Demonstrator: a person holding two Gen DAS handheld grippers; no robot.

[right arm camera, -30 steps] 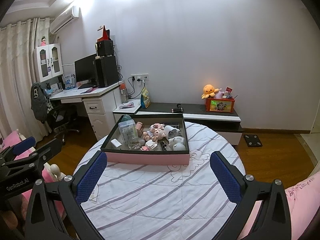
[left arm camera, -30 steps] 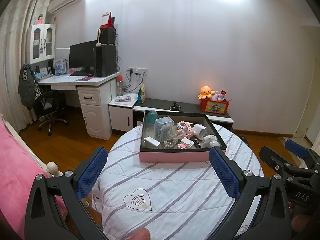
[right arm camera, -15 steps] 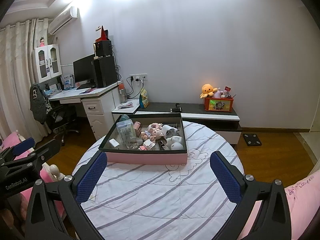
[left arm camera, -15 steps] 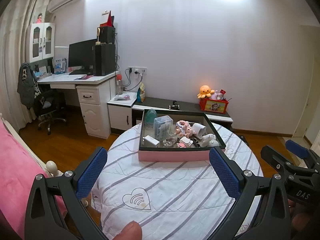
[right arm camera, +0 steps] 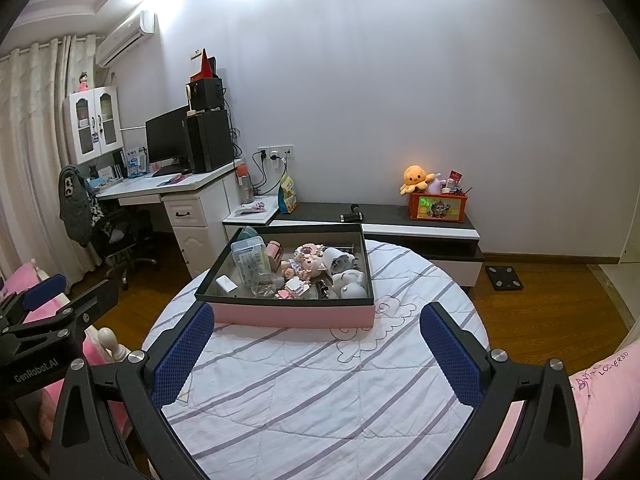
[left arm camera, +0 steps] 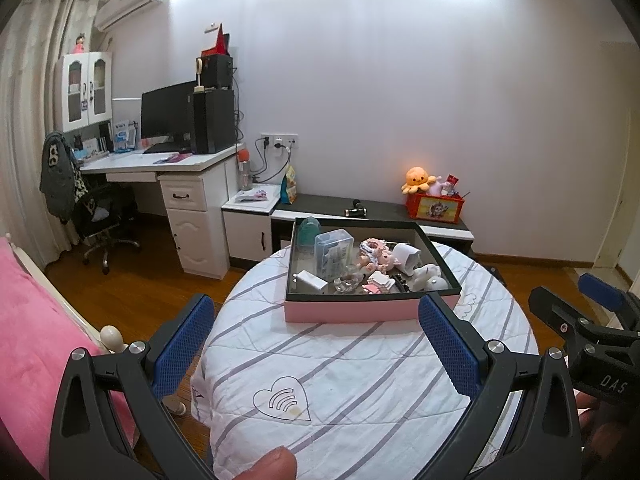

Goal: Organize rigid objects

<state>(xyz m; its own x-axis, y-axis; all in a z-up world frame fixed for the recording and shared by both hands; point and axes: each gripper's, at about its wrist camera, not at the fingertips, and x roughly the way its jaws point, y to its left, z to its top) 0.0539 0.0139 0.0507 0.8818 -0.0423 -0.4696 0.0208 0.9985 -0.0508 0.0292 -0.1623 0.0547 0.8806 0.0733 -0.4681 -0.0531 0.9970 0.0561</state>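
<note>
A pink box with a black rim stands on the far half of a round table under a striped white cloth. It holds several small objects: a clear plastic case, a pink doll, a white cup, a white block. My left gripper is open and empty, short of the box. My right gripper is open and empty, also short of it.
A white desk with a monitor and an office chair stands at the left. A low cabinet with a red toy box runs along the wall. Pink bedding lies at the left; a scale lies on the floor.
Both views shift only slightly; the box sits a touch further left in each. Both grippers stay open and empty.
</note>
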